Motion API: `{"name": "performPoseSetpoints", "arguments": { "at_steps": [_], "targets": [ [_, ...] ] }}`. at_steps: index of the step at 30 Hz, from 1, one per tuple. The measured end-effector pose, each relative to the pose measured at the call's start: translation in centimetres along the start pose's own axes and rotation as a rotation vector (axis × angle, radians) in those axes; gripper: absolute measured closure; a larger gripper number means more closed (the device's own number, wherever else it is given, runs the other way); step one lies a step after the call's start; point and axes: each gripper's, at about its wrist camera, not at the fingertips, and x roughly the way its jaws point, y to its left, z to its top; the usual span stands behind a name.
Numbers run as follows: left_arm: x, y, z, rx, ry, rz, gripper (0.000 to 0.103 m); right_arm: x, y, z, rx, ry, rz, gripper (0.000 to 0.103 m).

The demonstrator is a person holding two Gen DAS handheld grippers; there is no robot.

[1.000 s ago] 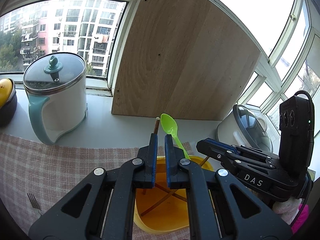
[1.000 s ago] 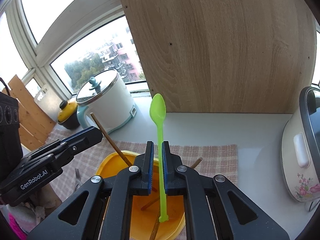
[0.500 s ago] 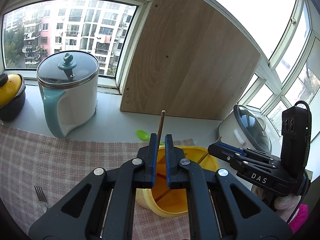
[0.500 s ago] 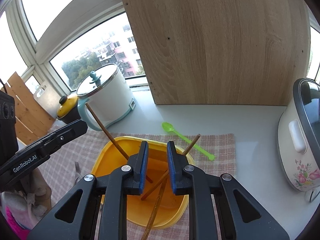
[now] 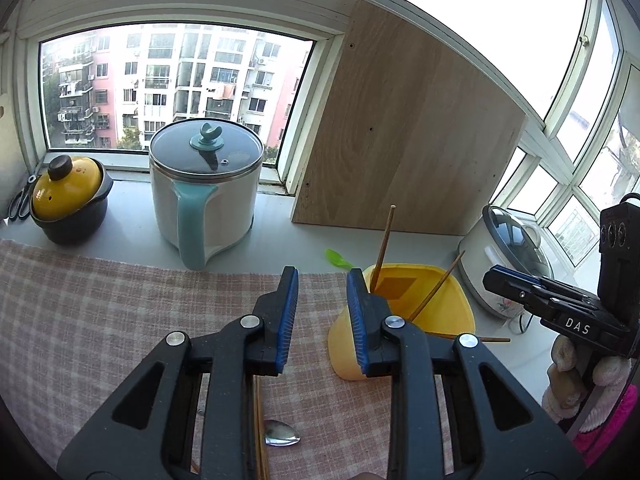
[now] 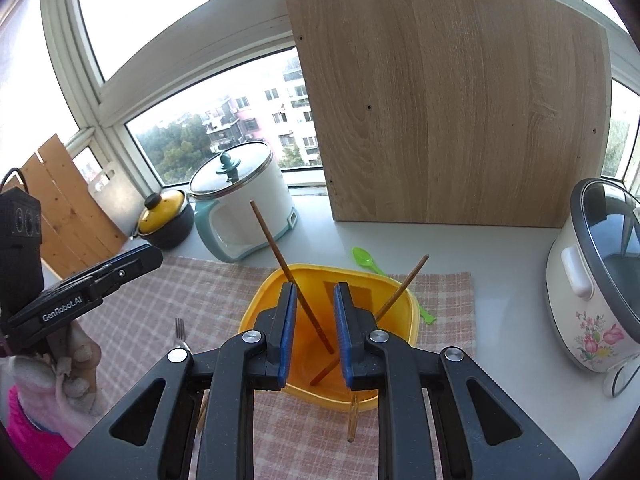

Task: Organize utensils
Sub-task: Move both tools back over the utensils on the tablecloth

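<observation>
Utensils lie scattered about a yellow plastic tub (image 6: 404, 308), square with rounded corners and smooth glossy walls, standing on a pink-and-white checked woven cloth (image 5: 100, 312). Two thin brown wooden chopsticks lean inside the tub: one (image 6: 280, 258) slants up to the left, the other (image 6: 400, 292) up to the right over the rim. A third brown chopstick (image 6: 352, 416) lies across the tub's near edge, partly hidden by my right claw. A lime-green plastic spoon (image 6: 370, 262) lies flat behind the tub, bowl on the grey counter (image 6: 512, 280), handle running along the tub's right side. A steel fork (image 6: 180, 330) lies on the cloth left of the tub; a shiny metal spoon bowl (image 5: 282, 434) and pale chopsticks (image 5: 260, 420) show under my left claw.

My left claw (image 5: 322, 280) is spread, its ribbed blue pads having just been opening, nothing between them; it hangs over bare cloth just left of the tub. My right claw (image 6: 314, 294) is likewise parted, having just been opening, with the left-leaning chopstick seen through the gap but untouched by either pad.

Boundaries: a white kettle-pot with teal handle and glass lid (image 5: 206, 196), a tan wood-grain board (image 6: 460, 112) upright behind, and a white flowered rice cooker (image 6: 592, 292) to the right. Open cloth lies to the left and in front.
</observation>
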Motion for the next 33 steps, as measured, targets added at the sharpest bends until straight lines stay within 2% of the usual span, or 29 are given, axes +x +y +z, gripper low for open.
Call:
{"name": "performPoseSetpoints", "arguments": {
  "at_steps": [3,8,13,19,24,33],
  "targets": [
    [-1.4,2.2,-0.9,0.003,0.009,0.036,0.079,-0.9,1.4,-0.8,-0.022,-0.027,-0.001,0.061],
    [-2.9,5.8,-2.9,-0.007,0.041,0.077,0.079,-1.2,3.6,-2.1,-0.069,-0.034,-0.016,0.054],
    [-3.7,9.2,-4.9,-0.025,0.087,0.105,0.079,-1.2,5.3,-3.3,-0.081,-0.044,-0.008,0.035],
    [-4.1,12.2,-7.3,-0.047,0.138,0.124,0.079,-0.9,7.3,-5.4,-0.109,-0.034,0.005,0.034],
    [-3.4,14.2,-9.2,-0.070,0.187,0.124,0.079,0.3,8.8,-6.9,-0.140,0.029,0.008,0.034],
    [-1.0,16.3,-11.7,-0.119,0.281,0.092,0.079,3.5,12.0,-9.0,-0.204,0.166,0.063,0.034]
  ]
}}
